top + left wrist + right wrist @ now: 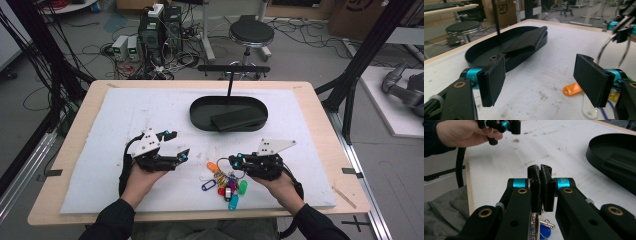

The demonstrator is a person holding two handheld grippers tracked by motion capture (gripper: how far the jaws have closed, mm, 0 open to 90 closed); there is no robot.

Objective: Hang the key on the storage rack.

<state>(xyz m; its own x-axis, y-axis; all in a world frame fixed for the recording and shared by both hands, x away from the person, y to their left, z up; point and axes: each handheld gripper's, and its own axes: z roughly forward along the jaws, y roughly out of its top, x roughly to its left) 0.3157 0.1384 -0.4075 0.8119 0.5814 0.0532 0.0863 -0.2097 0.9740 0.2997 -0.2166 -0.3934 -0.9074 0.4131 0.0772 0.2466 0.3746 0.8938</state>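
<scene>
Your right claw (233,161) is pinched fully together on the ring of the key bunch (226,183), which trails on the table (310,150) beneath it. Your left claw (176,145) stands wide apart and empty, facing the black tray (200,107), probably ready to assist.

1. Beyond my wooden table (320,100) the grey floor (310,50) is strewn with cables (100,50).
2. A round black stool (251,33) stands near computer towers (160,30).
3. Black frame posts (370,50) rise at my right.
</scene>
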